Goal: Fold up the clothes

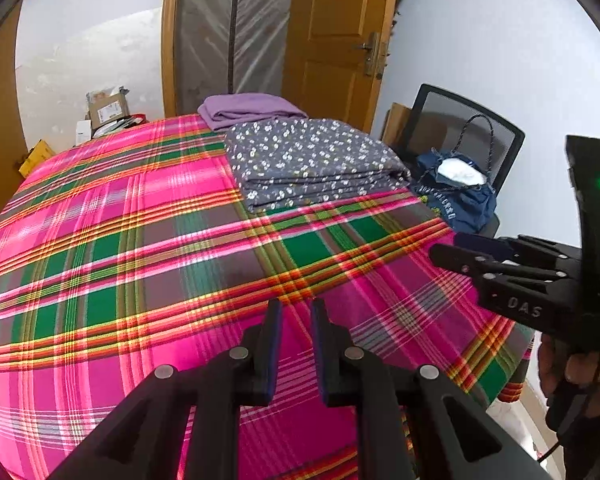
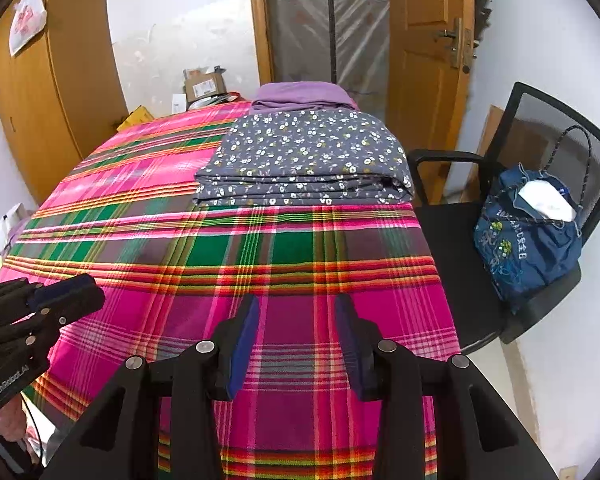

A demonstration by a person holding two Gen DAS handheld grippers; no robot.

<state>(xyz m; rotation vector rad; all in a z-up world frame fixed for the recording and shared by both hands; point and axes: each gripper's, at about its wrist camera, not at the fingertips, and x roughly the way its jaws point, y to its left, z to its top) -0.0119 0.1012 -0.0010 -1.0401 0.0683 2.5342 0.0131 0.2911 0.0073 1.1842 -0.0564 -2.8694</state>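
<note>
Two folded cloths (image 2: 304,156) on plaid-covered table (image 2: 260,264); chair (image 2: 540,184) beside, door (image 2: 428,40) behind.

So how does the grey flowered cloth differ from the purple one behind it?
The grey flowered cloth is printed with small white blossoms; the purple cloth is plain. The flowered one looks larger and shows several stacked layers along its near edge; the purple one looks smaller and lies farther back, toward the doorway. Both are folded and rest on the plaid cover.
</note>
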